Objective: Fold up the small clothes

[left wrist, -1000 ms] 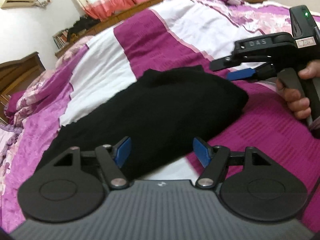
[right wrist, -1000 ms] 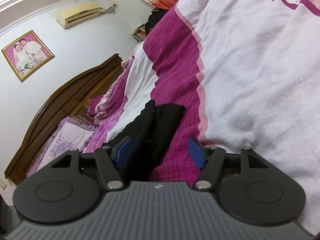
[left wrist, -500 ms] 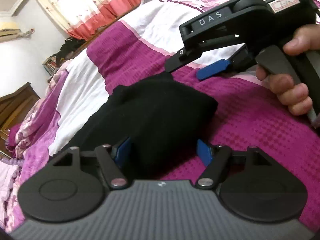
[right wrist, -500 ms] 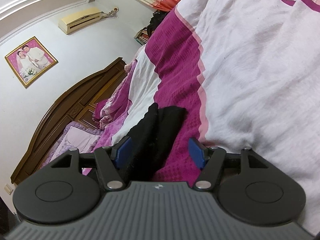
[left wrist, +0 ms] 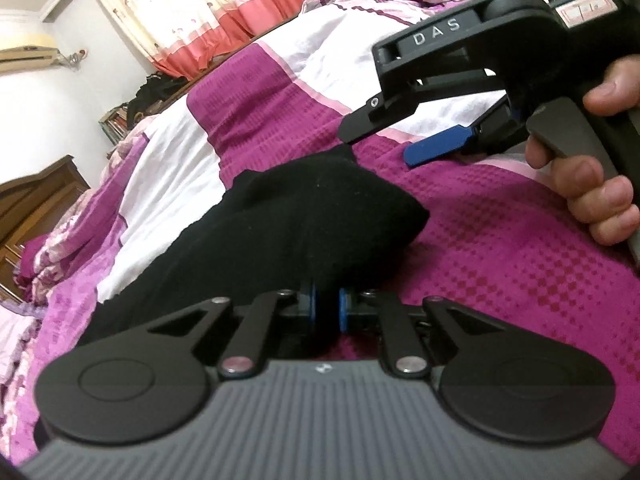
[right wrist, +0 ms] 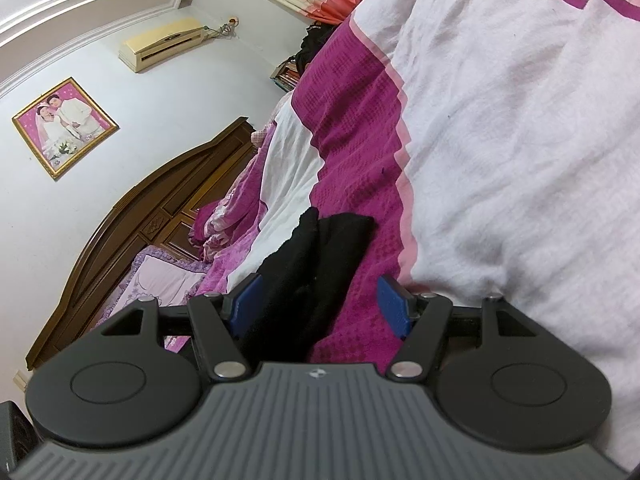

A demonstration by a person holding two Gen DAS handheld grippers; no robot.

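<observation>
A small black garment [left wrist: 320, 216] lies bunched on the magenta and white bedspread [left wrist: 500, 264]. My left gripper [left wrist: 326, 306] is at its near edge, and its jaws are closing with a fold of the black cloth pinched between the blue pads. My right gripper [left wrist: 380, 148], held by a person's hand [left wrist: 592, 192], hovers open just beyond the garment's far corner. In the right wrist view the garment [right wrist: 320, 256] lies between the spread fingers of that gripper [right wrist: 320, 300], close to the left finger [right wrist: 246, 300]; neither pad presses on it.
The bedspread [right wrist: 520, 160] has broad white and magenta bands, rumpled toward the pillows [right wrist: 160, 280]. A dark wooden headboard [right wrist: 152, 216] stands behind them. Pink curtains [left wrist: 224, 12] and a low shelf with books [left wrist: 116, 124] are across the room.
My left gripper came down to the garment's near edge and its jaws went from wide apart to pinched on the cloth. The right gripper looms larger in the left view; the right view is unchanged.
</observation>
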